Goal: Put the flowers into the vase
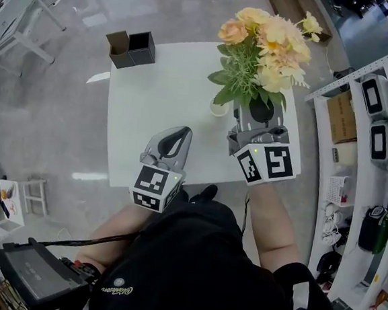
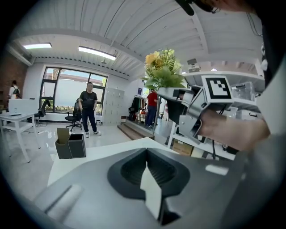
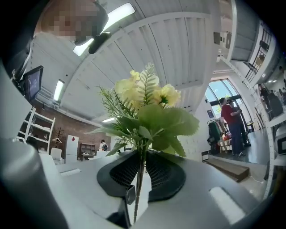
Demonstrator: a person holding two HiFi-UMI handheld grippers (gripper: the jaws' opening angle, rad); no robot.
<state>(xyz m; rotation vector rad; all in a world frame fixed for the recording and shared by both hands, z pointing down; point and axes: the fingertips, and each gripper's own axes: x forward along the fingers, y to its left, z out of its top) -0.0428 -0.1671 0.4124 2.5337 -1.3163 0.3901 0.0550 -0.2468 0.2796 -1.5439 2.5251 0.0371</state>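
One bunch of flowers [image 1: 268,43] — peach and pale-yellow blooms, green leaves — with its stems pinched in the closed right gripper [image 3: 140,156], heads sticking up past the jaws, above the white table [image 1: 151,107]. Left gripper [image 1: 176,137] is closed, empty. Two small boxes [image 1: 131,49] sit on the far corner.

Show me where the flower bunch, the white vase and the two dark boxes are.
flower bunch [image 1: 268,39]: head view, on the pale blooms at its top.
white vase [image 1: 217,109]: head view, on its rim below the leaves.
dark boxes [image 1: 143,53]: head view, on the black one of the pair.
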